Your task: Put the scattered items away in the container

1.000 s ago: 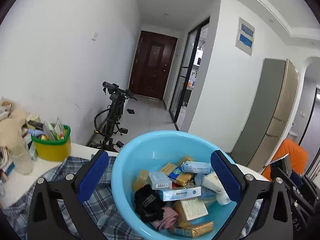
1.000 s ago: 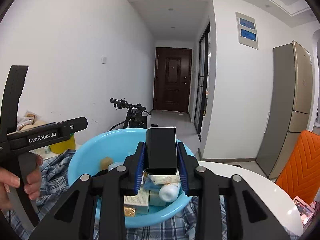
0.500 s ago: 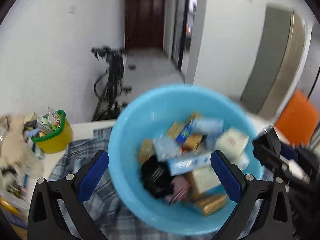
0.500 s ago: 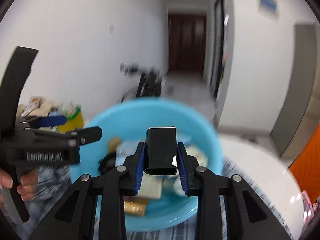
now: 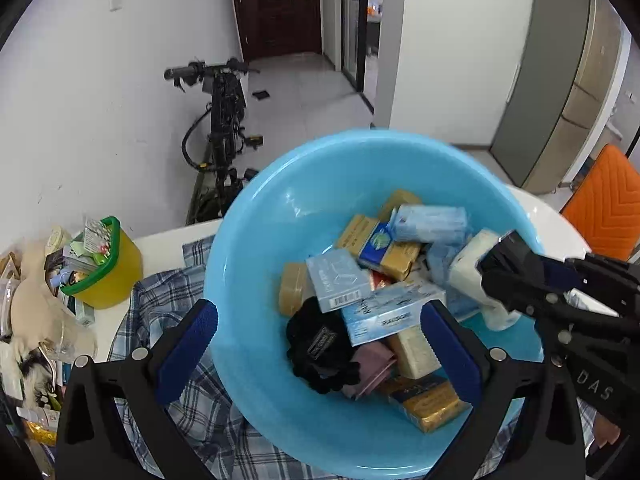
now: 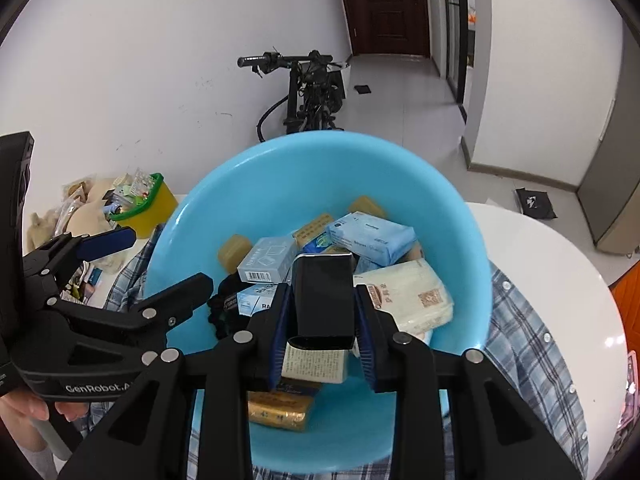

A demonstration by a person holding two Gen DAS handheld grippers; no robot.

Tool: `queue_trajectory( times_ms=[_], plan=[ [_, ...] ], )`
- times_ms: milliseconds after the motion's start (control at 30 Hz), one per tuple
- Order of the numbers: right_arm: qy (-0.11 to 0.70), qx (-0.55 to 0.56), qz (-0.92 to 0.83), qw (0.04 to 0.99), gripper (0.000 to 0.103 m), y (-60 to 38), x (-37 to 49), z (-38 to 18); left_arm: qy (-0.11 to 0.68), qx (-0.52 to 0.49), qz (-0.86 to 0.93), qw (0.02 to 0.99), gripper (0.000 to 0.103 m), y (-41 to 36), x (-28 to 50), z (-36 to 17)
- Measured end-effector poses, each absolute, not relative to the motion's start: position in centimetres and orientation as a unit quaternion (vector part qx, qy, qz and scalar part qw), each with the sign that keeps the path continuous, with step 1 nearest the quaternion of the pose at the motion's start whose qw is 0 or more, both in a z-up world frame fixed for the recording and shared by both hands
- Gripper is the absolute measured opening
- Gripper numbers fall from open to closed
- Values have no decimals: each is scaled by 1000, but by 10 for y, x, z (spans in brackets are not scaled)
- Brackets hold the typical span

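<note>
Both cameras have tipped down from the hallway to look straight into the blue basin point(image 6: 320, 168), and that puts the right hand-held gripper point(image 6: 322, 320) over the pile instead of short of it. Its jaws are clamped on a black box point(image 6: 322, 292), held upright at the centre of the right wrist view, with the basin's contents directly under it. From here the drop looks close: a release should land the box inside.

The left hand-held gripper point(image 5: 316, 352) hangs wide open with nothing between its blue pads, straddling the basin's near edge at the bottom of the left wrist view. In the right wrist view it comes in from the left, a person's fingers point(image 6: 28, 406) wrapped on its handle at the lower left.

The basin is already crowded: a light blue carton point(image 5: 394, 310), a tissue pack point(image 6: 370, 236), a white wrapped pack point(image 6: 404, 296), gold bars point(image 6: 278, 408), something black and soft point(image 5: 316, 344). The box will probably settle on top rather than on the bottom.

Around it, a checked cloth point(image 5: 168, 304) lies under the basin on the white surface point(image 6: 552, 264). A yellow tub with a green rim point(image 5: 106, 268) sits at centre left, stuffed with packets, beside more clutter. A bicycle point(image 5: 220, 120) leans on the wall behind. Nothing blocks the drop except the left tool's arm nearby.
</note>
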State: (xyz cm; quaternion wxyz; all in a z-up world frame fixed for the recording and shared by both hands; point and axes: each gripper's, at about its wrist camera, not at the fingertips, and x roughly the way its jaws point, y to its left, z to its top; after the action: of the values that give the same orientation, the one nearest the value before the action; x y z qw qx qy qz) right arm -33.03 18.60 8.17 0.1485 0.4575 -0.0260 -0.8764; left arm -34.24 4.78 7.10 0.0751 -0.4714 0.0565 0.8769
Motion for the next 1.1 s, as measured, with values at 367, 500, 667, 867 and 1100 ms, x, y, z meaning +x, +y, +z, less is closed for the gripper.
queue_trajectory(
  times_ms=[367,500,667,867,1100],
  plan=[
    [-17,468,-872,146,29,175,-370,64,44,-487,869,74,103,28,-363,44],
    [-30,477,-866,148,29,173,-381,54,53,-480,872,78,103,30,-363,36],
    [-41,480,-865,140,35,172,-386,43,51,-472,875,93,103,31,-360,36],
    [-79,458,-875,136,74,178,-382,50,3,-459,880,120,103,24,-354,44],
    [-69,451,-881,127,75,184,-372,61,6,-452,885,107,103,22,-348,46]
  ],
)
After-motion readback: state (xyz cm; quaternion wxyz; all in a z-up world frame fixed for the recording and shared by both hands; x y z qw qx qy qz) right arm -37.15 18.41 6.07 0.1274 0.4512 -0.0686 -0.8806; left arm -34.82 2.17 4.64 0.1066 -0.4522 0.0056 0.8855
